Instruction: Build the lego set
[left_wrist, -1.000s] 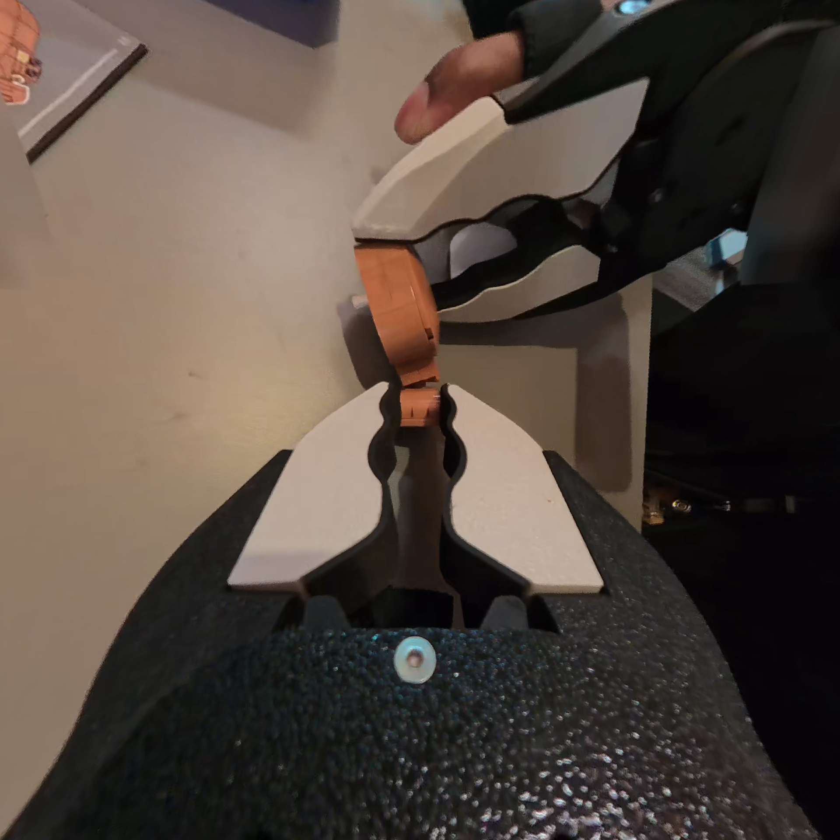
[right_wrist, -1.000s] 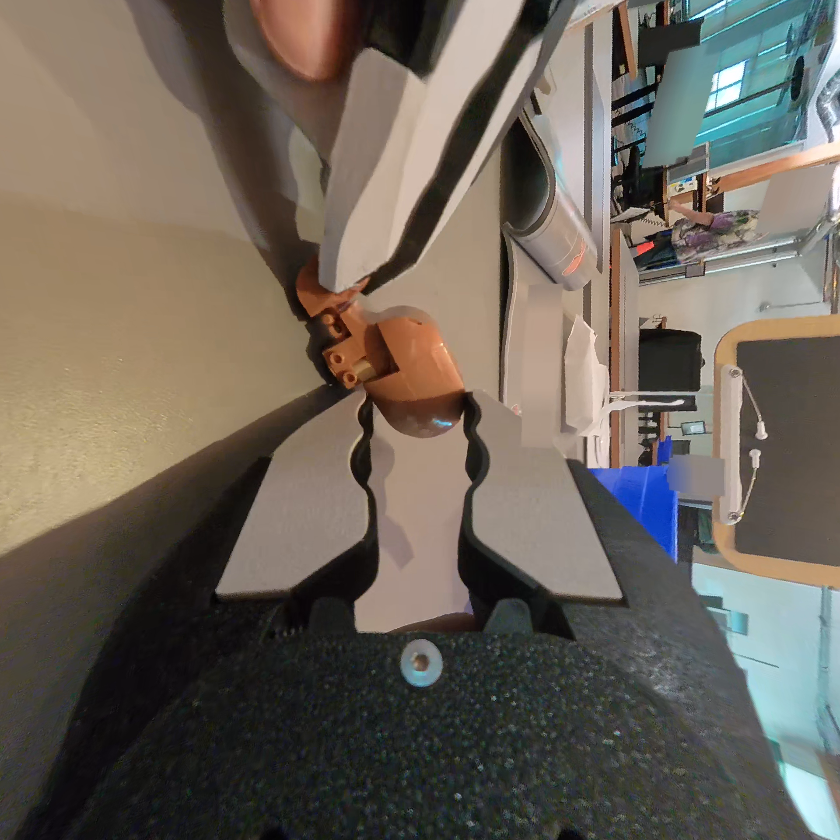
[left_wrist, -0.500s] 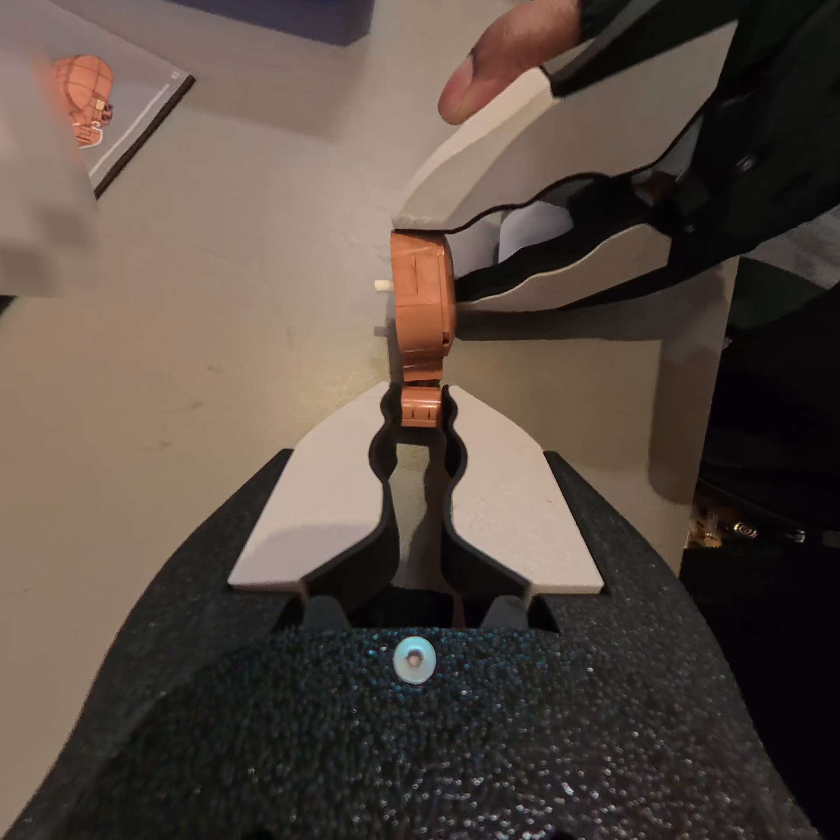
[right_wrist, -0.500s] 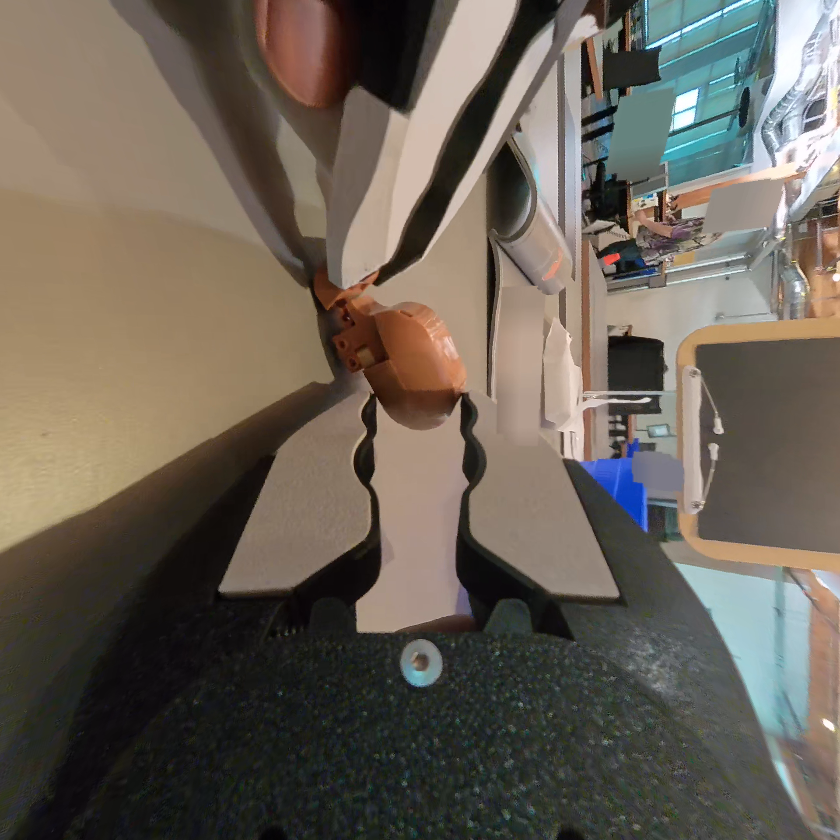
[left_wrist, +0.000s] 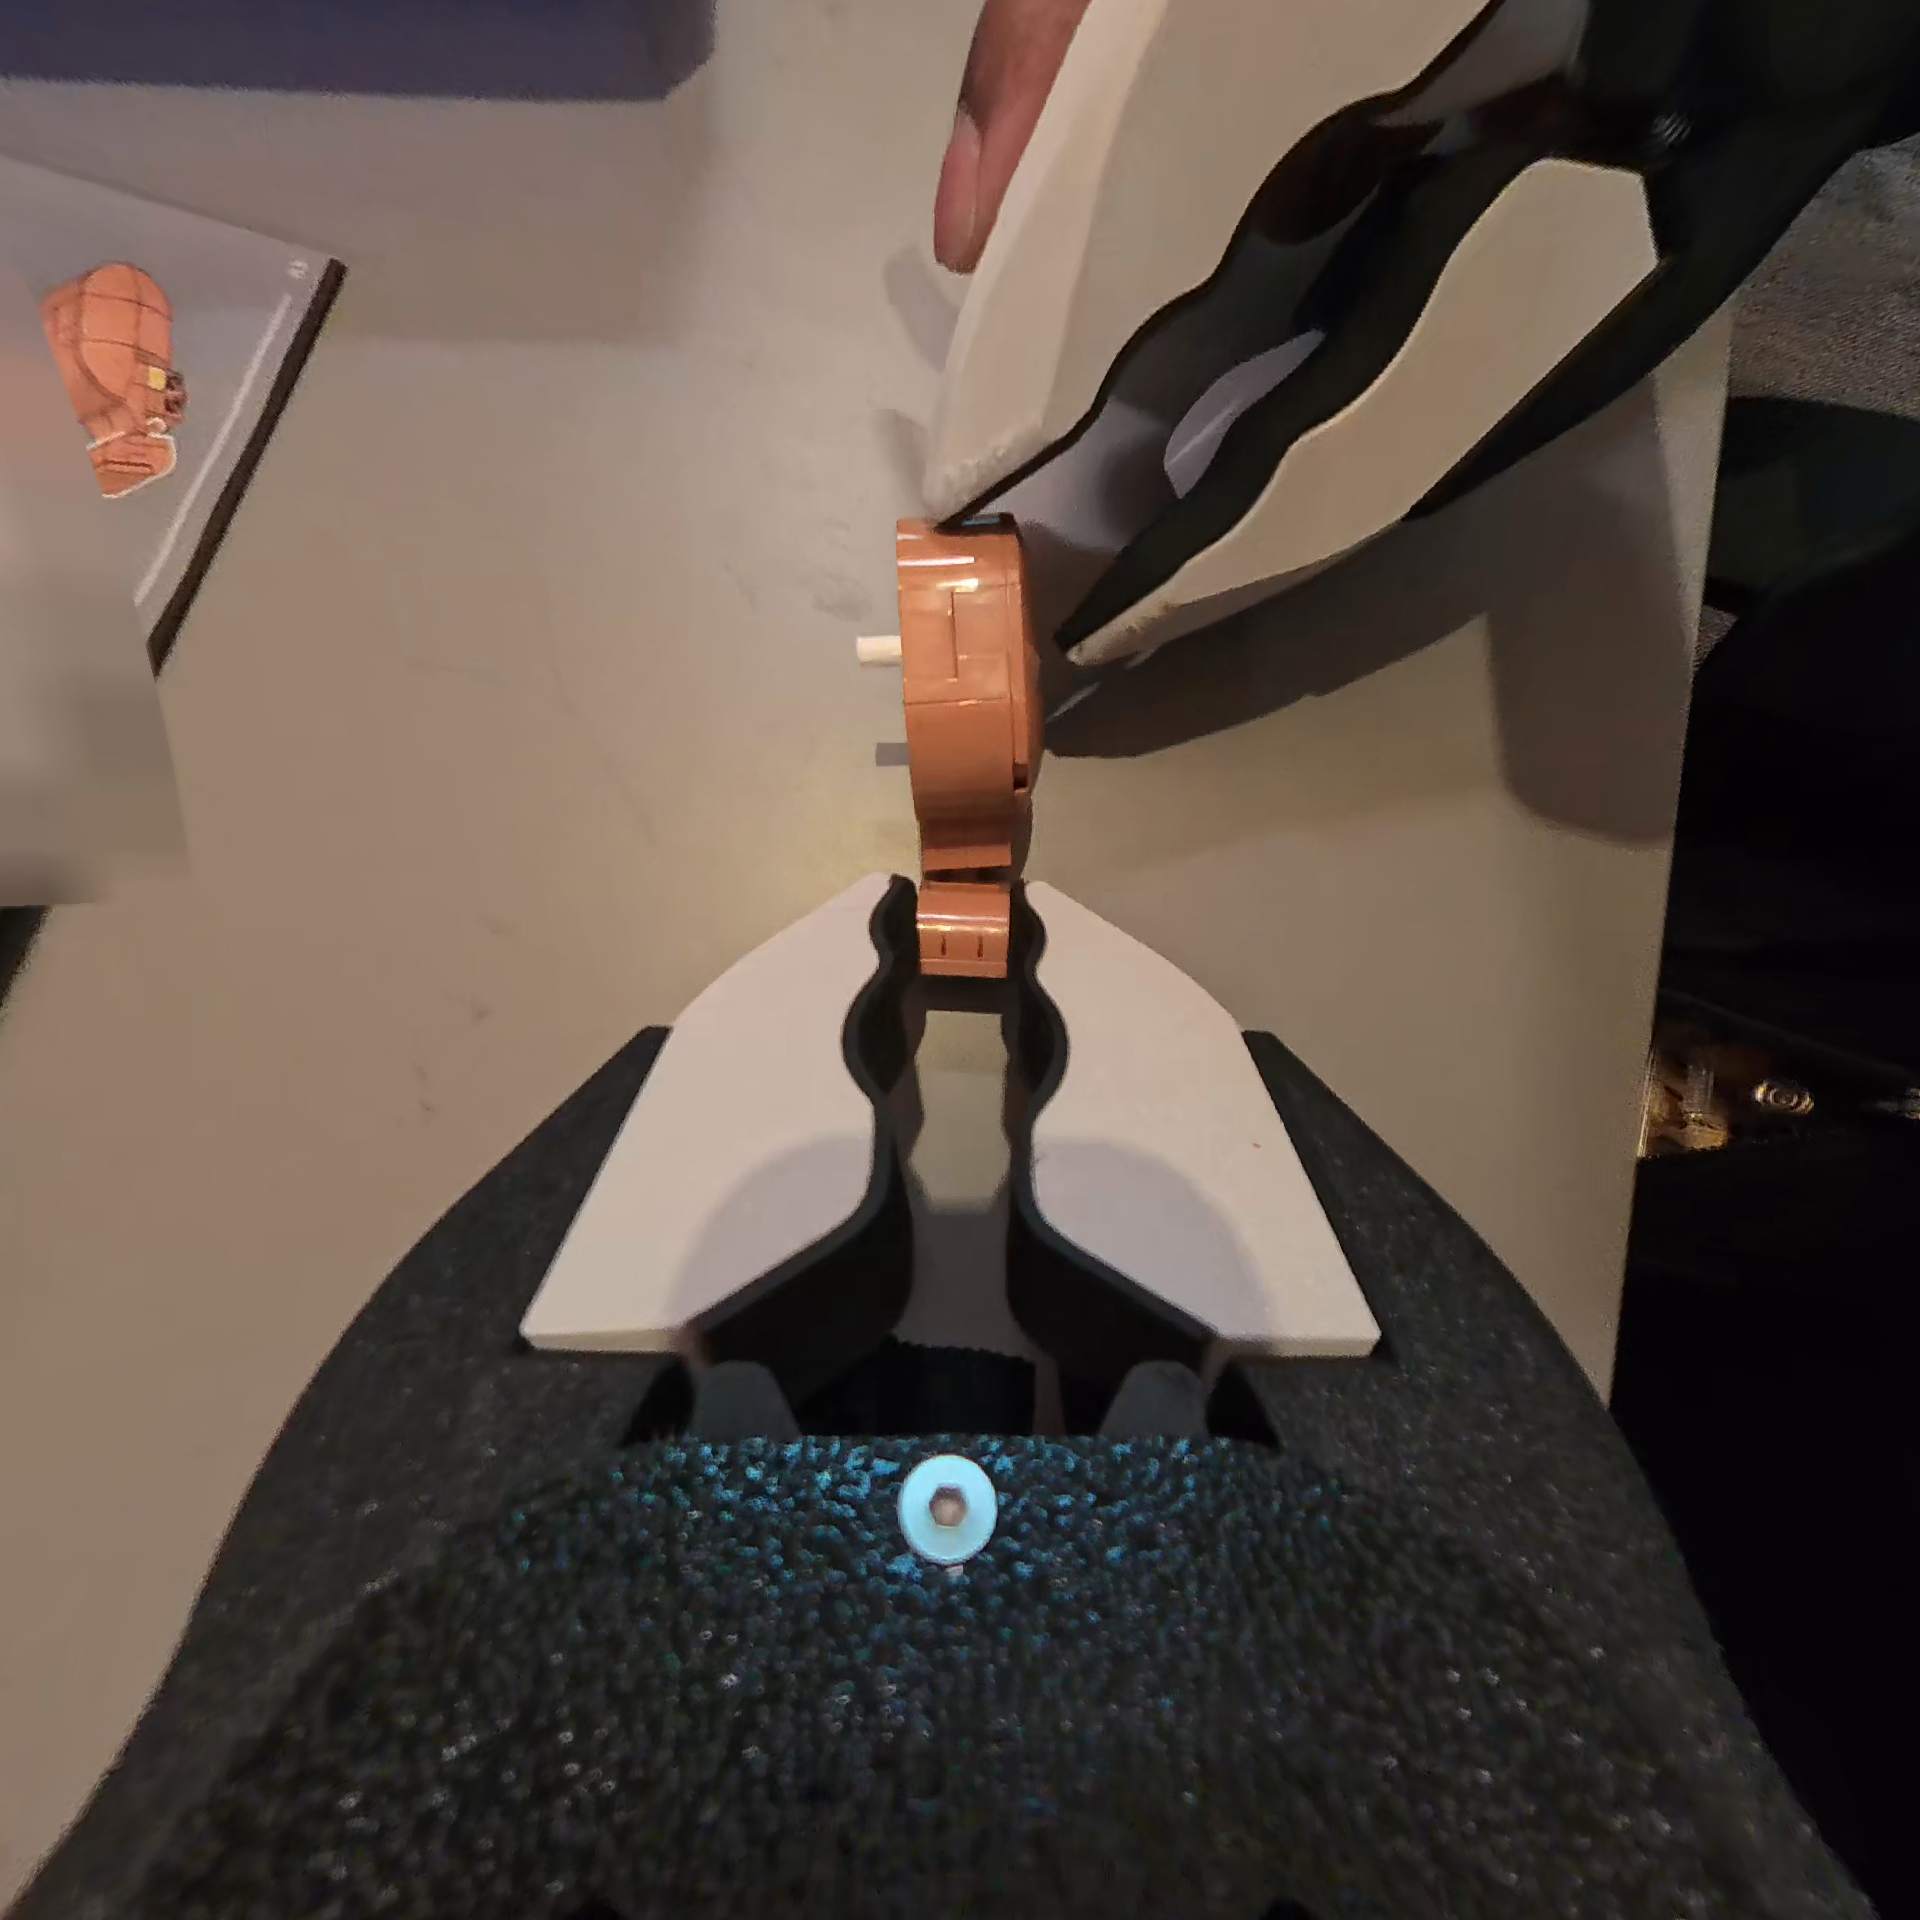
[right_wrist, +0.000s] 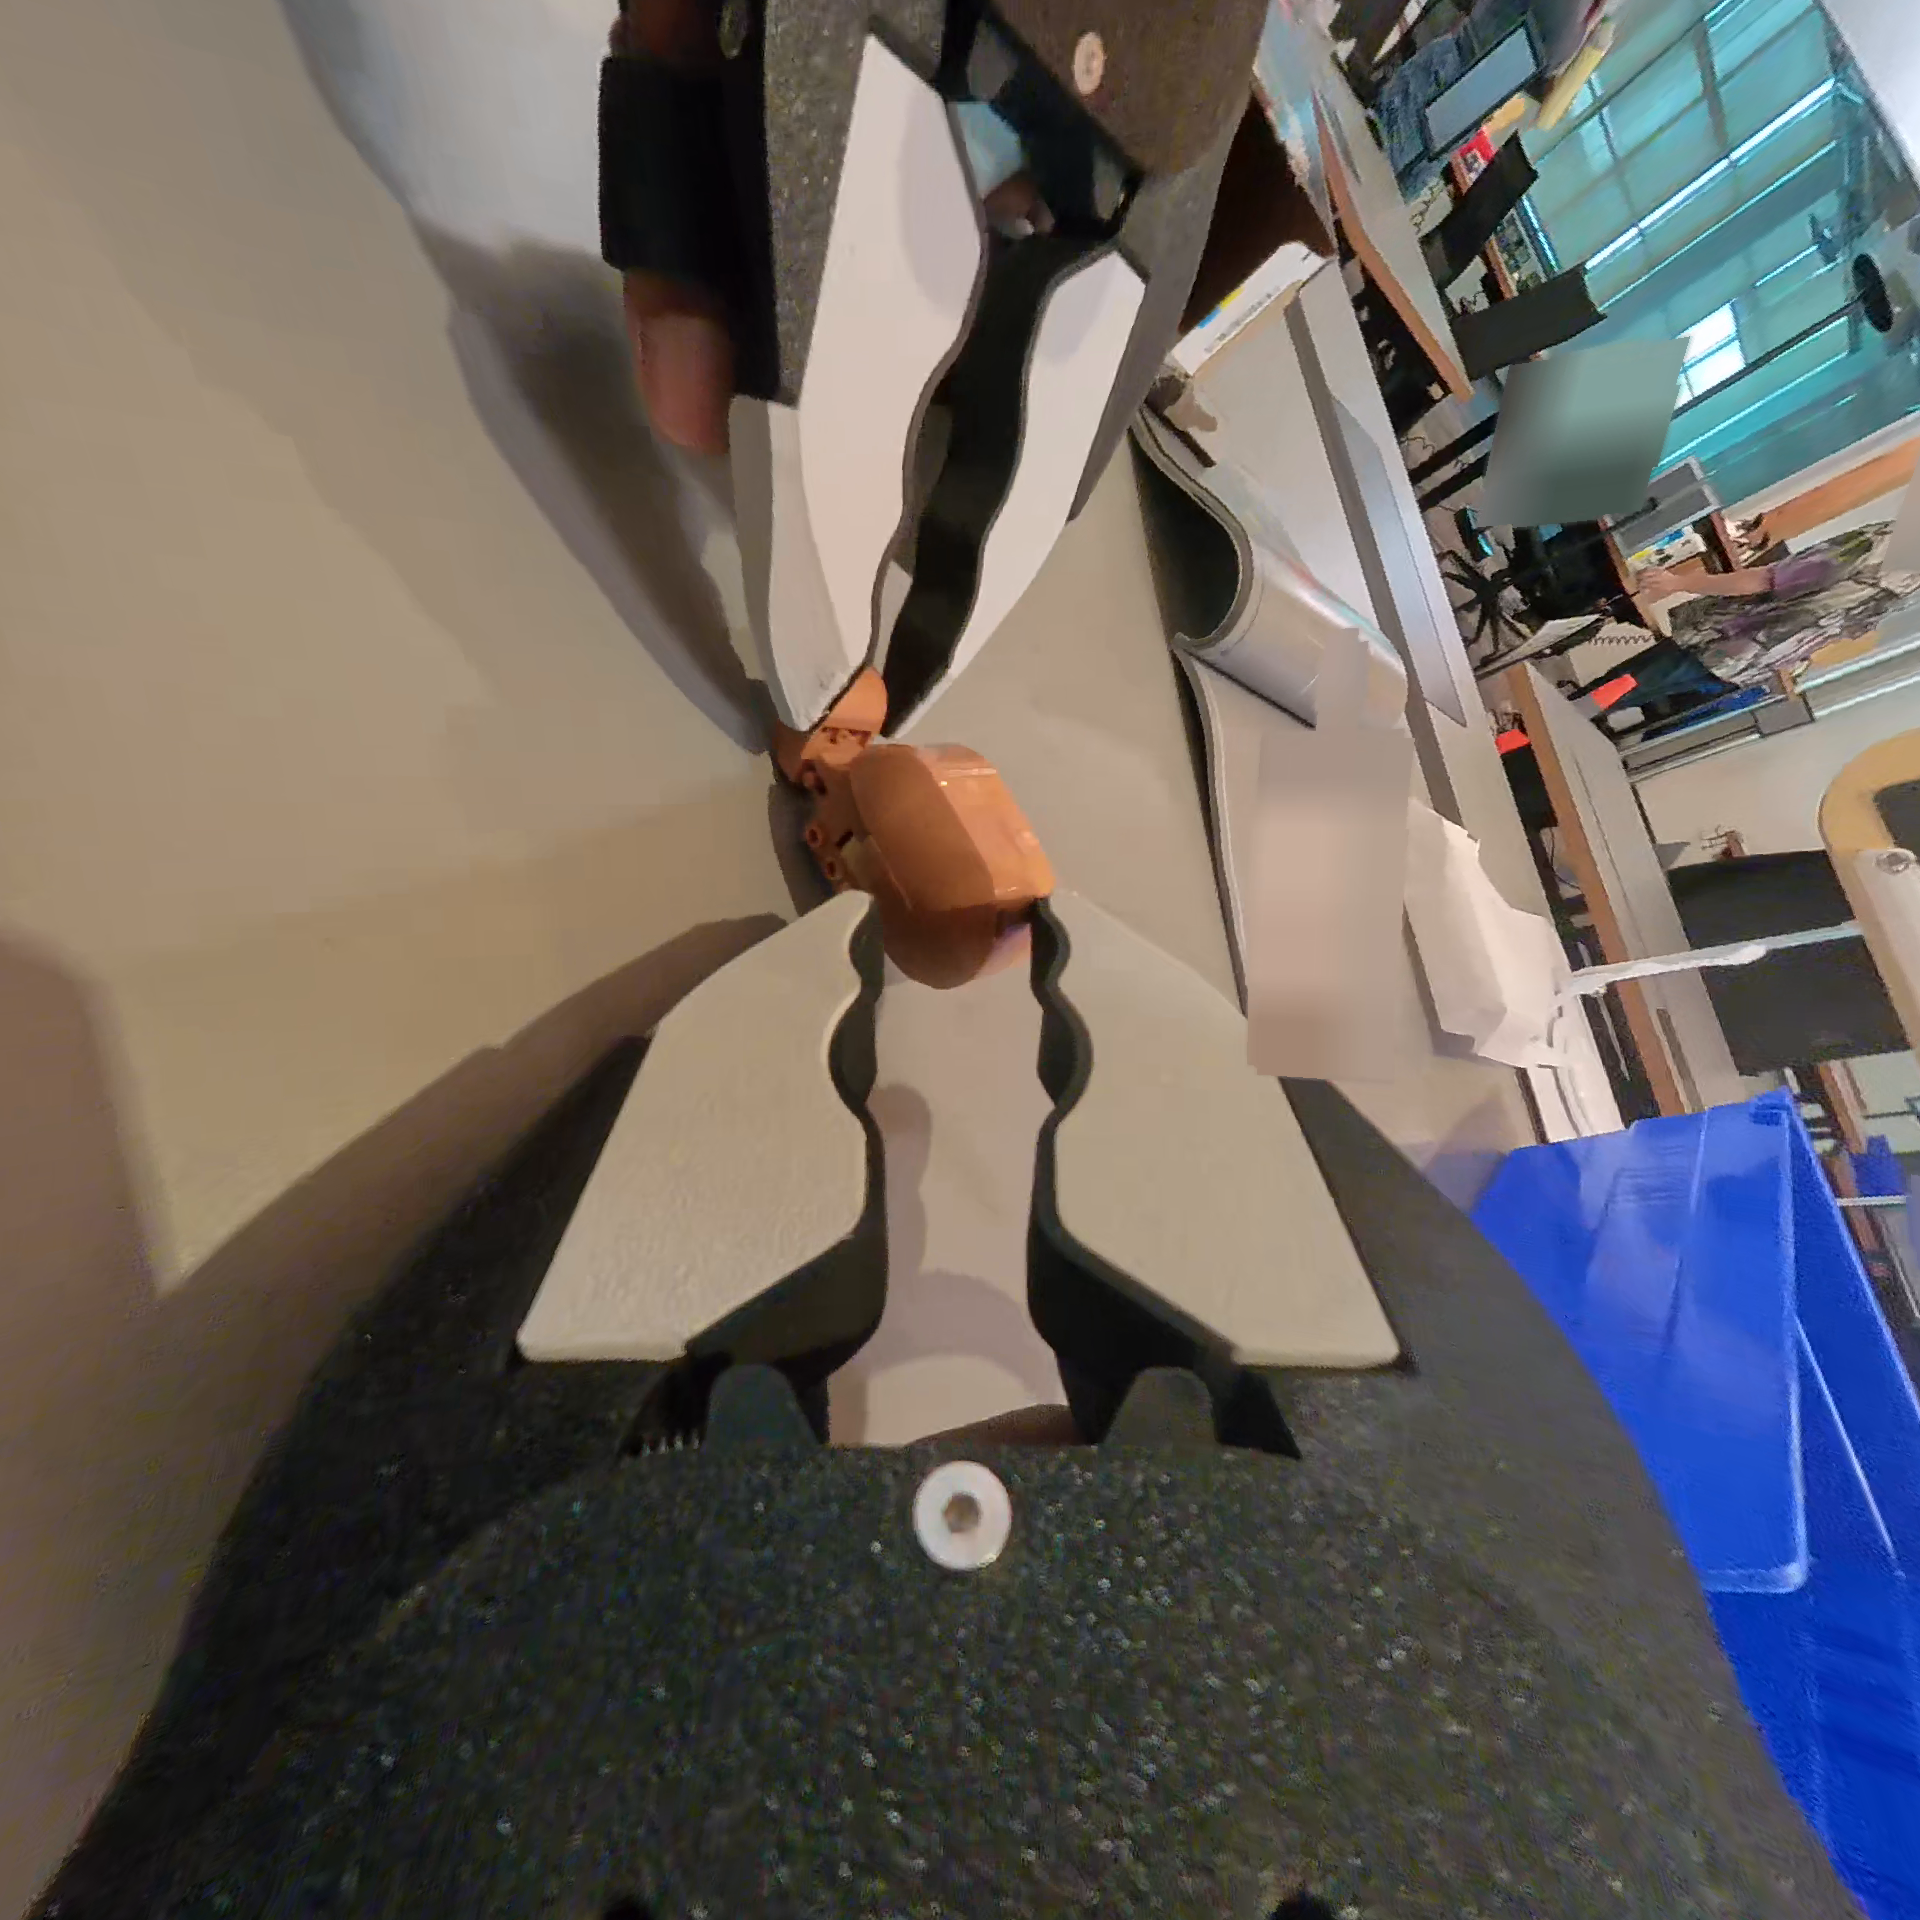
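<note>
The left gripper (left_wrist: 961, 914) is clamped on the narrow stub of the glossy brown lego assembly (left_wrist: 966, 686), held above the beige table (left_wrist: 468, 727). The right gripper (right_wrist: 951, 925) grasps its rounded, smooth shell between wavy-edged fingers (right_wrist: 727, 1122).

Your left hand-held gripper (left_wrist: 961, 899) hides the sides of the small brown piece (left_wrist: 961, 928) between its fingertips, and your right hand-held gripper (right_wrist: 956, 925) covers the lower end of the brown lego assembly (right_wrist: 951, 868). The instruction booklet (left_wrist: 156, 416) runs off the left edge of the left wrist view, partly under a blurred patch. Your fingertip (left_wrist: 987, 135) is cut by that view's top edge, and the blue bin (right_wrist: 1714, 1403) by the right wrist view's right edge.
</note>
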